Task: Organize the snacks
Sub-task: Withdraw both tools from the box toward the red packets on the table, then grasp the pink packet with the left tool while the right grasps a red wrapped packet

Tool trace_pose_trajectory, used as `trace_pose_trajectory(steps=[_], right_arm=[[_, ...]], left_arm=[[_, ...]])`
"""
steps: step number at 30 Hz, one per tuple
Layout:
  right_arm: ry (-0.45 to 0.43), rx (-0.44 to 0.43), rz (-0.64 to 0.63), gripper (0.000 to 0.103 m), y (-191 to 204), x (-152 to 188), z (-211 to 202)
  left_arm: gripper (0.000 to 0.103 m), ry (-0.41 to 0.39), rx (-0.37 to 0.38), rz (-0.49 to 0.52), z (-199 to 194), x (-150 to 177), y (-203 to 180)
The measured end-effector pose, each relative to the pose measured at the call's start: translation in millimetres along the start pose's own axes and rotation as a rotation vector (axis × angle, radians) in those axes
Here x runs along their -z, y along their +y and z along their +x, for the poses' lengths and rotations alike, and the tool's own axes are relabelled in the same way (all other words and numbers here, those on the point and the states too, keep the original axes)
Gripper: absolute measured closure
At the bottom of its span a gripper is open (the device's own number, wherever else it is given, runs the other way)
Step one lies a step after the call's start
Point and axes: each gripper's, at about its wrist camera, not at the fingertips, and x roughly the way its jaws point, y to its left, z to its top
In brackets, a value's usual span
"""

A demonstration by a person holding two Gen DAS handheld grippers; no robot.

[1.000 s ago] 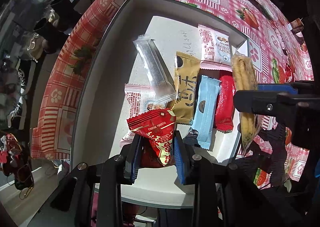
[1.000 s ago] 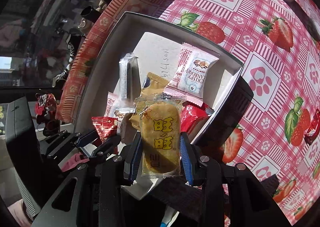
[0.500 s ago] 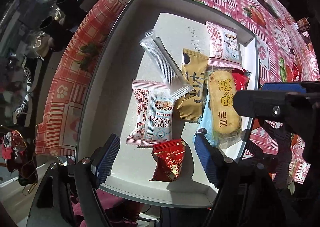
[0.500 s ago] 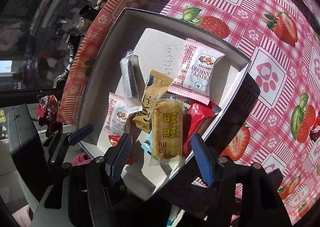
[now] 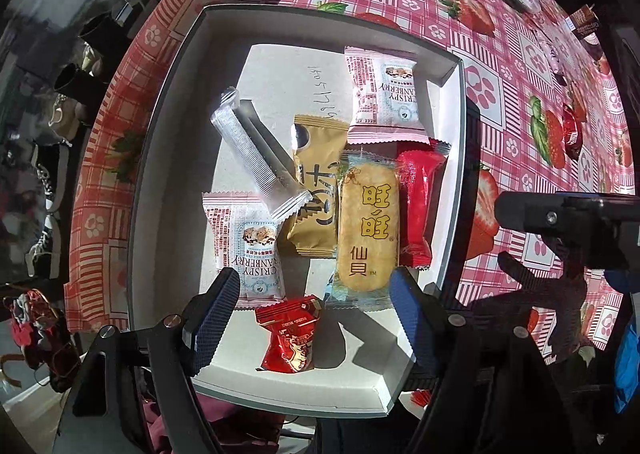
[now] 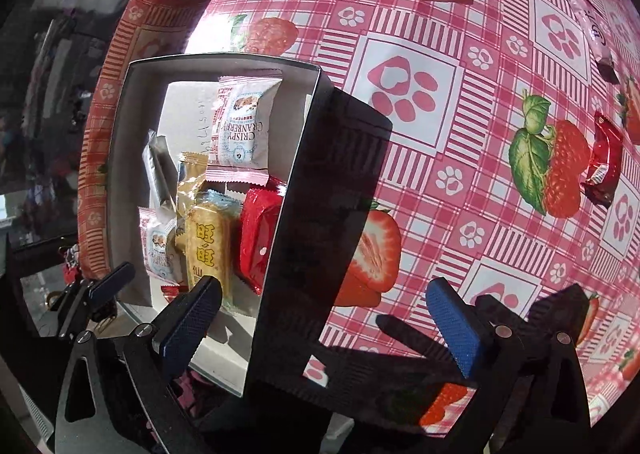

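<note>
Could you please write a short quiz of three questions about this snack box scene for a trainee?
1. True or false: the yellow rice cracker packet lies inside the white box.
2. Which packet lies nearest the left gripper? A. the small red packet B. the silver stick packet C. the brown packet
3. Fill in: the right gripper holds ____ between its fingers.

Key:
1. True; it lies between the brown packet and the long red packet.
2. A
3. Nothing; its jaws are opening over the box's edge and the tablecloth.
</note>
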Motion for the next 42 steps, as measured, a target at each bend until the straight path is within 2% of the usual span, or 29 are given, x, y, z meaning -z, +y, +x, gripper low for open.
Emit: trace_pose_trajectory(steps=[6,12,17,22,23,24,26,27,33,42], right_arm=[[-0.003,0.05,0.166,0.0,-78,-1,-6],[-0.068,0.118,0.27,0.0,-143,-20,-25],[-0.115,0.131,0.301,0.0,-176,-42,-35],[-0.134,0.131,0.277,0.001,-194,-68,-39],[-0.136,0.126,0.265,0.01,-199,-71,-39],[-0.131,0.122,0.252,0.029,-201,-77,-37],[-0.113,0.137,0.228,0.055,-199,-79,-32],[-0.116,0.148,0.217,0.059,-196,-79,-28],[-0.132,0.121,0.177,0.064,-210,-59,-31],[-0.11,0.129,0.256,0.064,-274,12,-29]], left_arm=[[0.023,0.002,0.038,0.083,-9,-11,-40],[0.022,0.017,0.046,0.147,-9,-18,-69],[0.022,0.037,0.05,0.162,-7,-24,-86],[0.022,0.044,0.05,0.153,-6,-37,-101],[0.023,0.043,0.05,0.152,-7,-40,-105],[0.023,0.04,0.05,0.153,-8,-44,-108],[0.023,0.03,0.047,0.159,-10,-52,-116],[0.023,0.024,0.047,0.163,-12,-57,-120],[0.023,-0.001,0.055,0.198,-15,-89,-154],[0.023,0.002,0.074,0.239,4,-144,-219]])
